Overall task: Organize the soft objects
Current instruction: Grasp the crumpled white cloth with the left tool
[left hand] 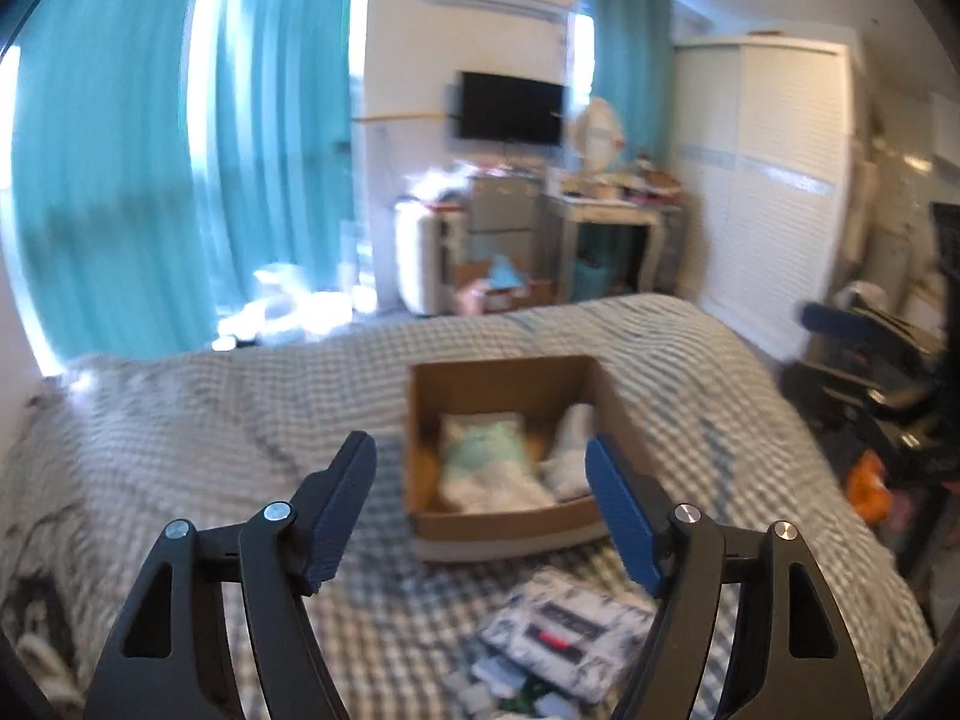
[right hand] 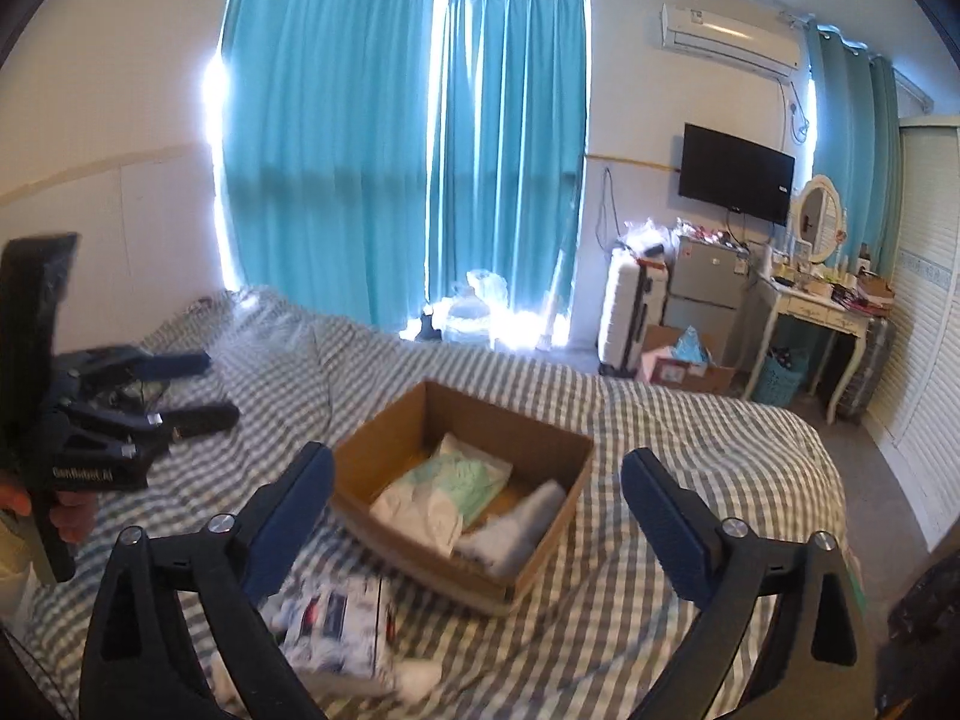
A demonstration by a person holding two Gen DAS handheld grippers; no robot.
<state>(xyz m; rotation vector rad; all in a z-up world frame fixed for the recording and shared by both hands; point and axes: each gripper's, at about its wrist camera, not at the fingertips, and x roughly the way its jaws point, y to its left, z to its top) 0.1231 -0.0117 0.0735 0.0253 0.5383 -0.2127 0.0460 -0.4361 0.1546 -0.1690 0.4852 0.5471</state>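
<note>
An open cardboard box [left hand: 504,531] [right hand: 528,570] sits on the checked bed. Inside lie a white and mint folded cloth [left hand: 486,465] [right hand: 450,480] and a grey-white rolled cloth [left hand: 573,450] [right hand: 516,528]. A white patterned soft packet [left hand: 564,624] [right hand: 336,624] lies on the bed in front of the box, with small pale items beside it. My left gripper [left hand: 480,510] is open and empty, held above the bed before the box. My right gripper [right hand: 477,516] is open and empty, above the box's near side. The left gripper also shows in the right wrist view [right hand: 174,390], at the left.
The checked bedcover [left hand: 210,420] [right hand: 690,450] is rumpled. Beyond the bed stand teal curtains [right hand: 408,150], a white suitcase [right hand: 630,318], a small fridge [right hand: 705,282], a dressing table [right hand: 816,306] and a white wardrobe [left hand: 774,180]. Dark equipment [left hand: 870,372] stands right of the bed.
</note>
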